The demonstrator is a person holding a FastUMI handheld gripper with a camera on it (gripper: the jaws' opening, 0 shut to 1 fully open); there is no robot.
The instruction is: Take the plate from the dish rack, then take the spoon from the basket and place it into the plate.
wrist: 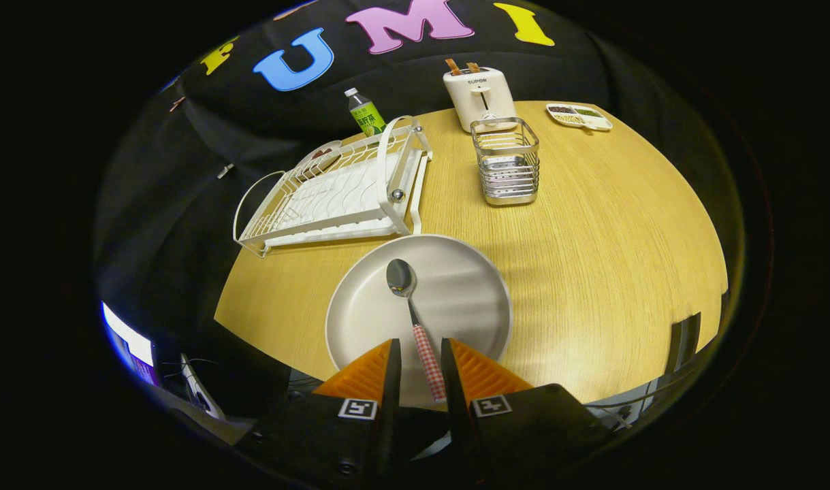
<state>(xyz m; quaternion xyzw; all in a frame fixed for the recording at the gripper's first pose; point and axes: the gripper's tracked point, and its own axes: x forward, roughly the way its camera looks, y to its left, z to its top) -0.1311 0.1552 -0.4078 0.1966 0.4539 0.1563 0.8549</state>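
A round pale plate (469,299) lies flat on the wooden table (626,224), just ahead of my gripper (420,344). A spoon (401,278) rests in the plate, its metal bowl pointing away from me. Its red-and-white checked handle runs back into the gap between my fingers, closer to the right finger. The fingers stand a little apart, wider than the handle, so the gripper is open and not pressing on the spoon. Beyond the plate to the left sits the white wire dish rack (333,190). The metal wire basket (506,163) stands beyond the plate to the right.
A white toaster (479,95) with bread in its slots stands behind the basket. A green-labelled bottle (365,114) stands behind the rack, and a small divided snack tray (578,116) lies at the far right. A lit screen (125,340) sits below the table's left edge.
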